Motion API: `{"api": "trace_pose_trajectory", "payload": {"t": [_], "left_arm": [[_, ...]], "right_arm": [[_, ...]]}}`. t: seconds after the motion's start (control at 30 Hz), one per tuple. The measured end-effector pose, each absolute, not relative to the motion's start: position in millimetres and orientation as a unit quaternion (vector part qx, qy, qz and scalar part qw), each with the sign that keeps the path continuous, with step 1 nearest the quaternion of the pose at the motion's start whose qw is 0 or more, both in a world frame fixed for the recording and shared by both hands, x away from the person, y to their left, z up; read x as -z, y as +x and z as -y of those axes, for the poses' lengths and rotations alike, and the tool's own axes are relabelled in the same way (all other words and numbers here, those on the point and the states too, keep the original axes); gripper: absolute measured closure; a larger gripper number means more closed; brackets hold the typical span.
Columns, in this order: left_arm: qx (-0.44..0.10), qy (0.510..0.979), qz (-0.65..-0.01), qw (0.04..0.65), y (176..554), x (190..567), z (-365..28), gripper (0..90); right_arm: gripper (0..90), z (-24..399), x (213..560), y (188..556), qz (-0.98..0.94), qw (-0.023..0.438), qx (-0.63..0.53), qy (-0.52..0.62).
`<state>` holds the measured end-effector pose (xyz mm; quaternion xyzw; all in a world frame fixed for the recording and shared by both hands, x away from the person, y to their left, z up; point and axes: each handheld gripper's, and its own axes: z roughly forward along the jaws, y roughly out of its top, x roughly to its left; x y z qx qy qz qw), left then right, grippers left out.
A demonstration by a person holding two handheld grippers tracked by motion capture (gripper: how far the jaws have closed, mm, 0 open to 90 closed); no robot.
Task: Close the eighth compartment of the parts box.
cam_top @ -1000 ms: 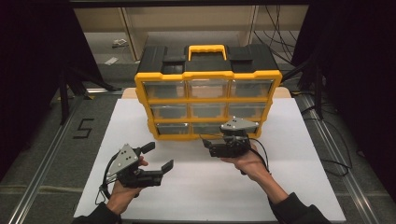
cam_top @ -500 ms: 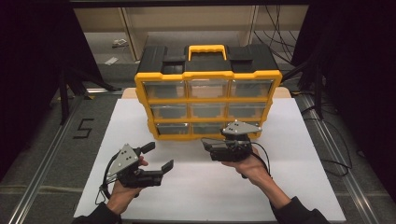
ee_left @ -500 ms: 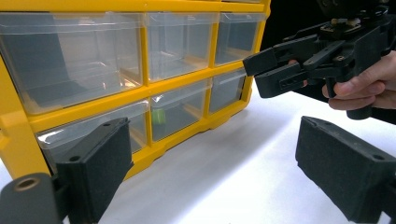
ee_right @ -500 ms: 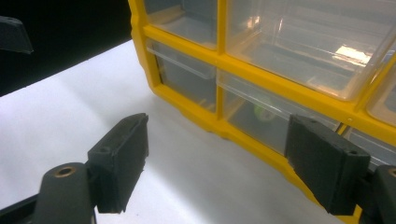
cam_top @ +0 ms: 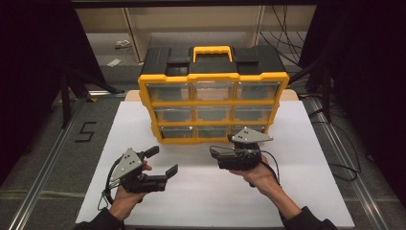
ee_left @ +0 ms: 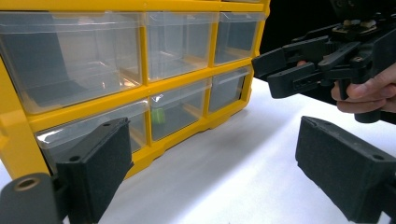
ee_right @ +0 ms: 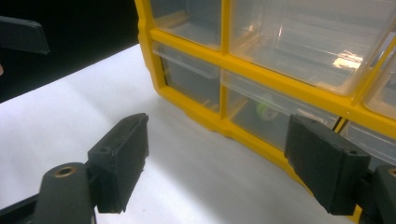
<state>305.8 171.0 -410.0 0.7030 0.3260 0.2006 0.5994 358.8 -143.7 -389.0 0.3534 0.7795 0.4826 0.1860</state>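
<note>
Tongs in both hands hover over the white table point(cam_top: 306, 191), each with jaws spread wide and nothing between them. Ahead of the right gripper point(cam_top: 221, 154) stands a yellow organizer point(cam_top: 213, 76) with 9 clear drawers in 3 rows, its bottom row just beyond the jaws. Seen from the right gripper view, the bottom middle drawer point(ee_right: 261, 114) lies just past the jaws and holds a small green piece point(ee_right: 264, 110). The left gripper point(cam_top: 163, 163) sits nearer the person, well apart from the organizer, with the right gripper off to its right.
</note>
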Motion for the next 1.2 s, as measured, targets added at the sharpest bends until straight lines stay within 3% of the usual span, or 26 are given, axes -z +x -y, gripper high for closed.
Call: {"api": "trace_pose_trajectory", "payload": {"t": [1.2], "left_arm": [[-0.199,0.703,-0.324,0.601,306,410,-171,10.6]], "right_arm": [[22.9,172,387,328,-0.748,0.208,-0.524,0.350]]}}
